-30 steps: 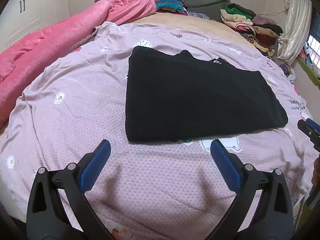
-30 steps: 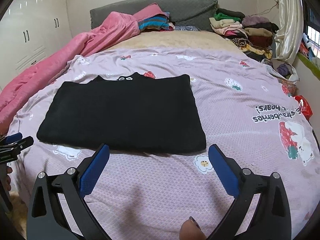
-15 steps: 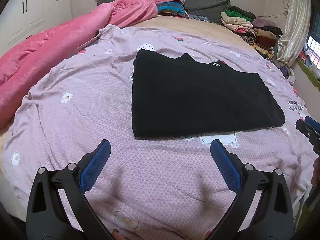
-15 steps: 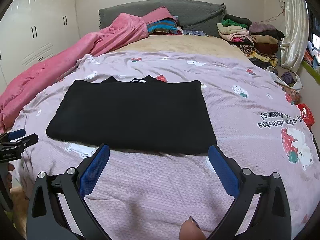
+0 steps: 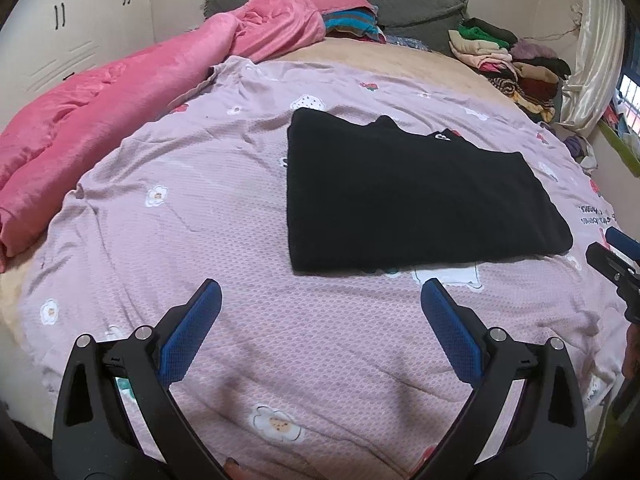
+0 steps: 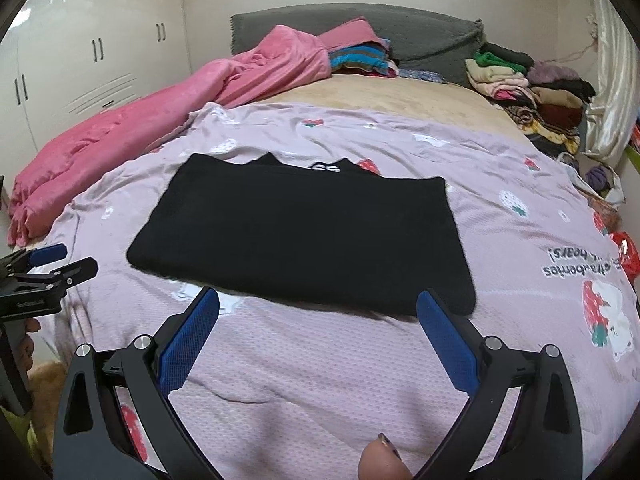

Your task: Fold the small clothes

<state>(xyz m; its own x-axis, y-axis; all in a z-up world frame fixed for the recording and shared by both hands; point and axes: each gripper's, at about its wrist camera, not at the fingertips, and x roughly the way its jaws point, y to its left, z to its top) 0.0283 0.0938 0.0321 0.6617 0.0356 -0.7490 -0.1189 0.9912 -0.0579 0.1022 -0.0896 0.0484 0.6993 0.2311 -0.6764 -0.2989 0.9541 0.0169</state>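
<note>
Right wrist: black garment (image 6: 304, 236) folded flat

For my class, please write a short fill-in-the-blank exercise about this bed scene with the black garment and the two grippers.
1. The black garment lies flat on the ____ bedspread.
2. The fingers of the left gripper are spread ____.
3. The right gripper holds ____.
4. The bunched blanket along the bed's edge is ____.

Missing words: lilac; open; nothing; pink
</note>
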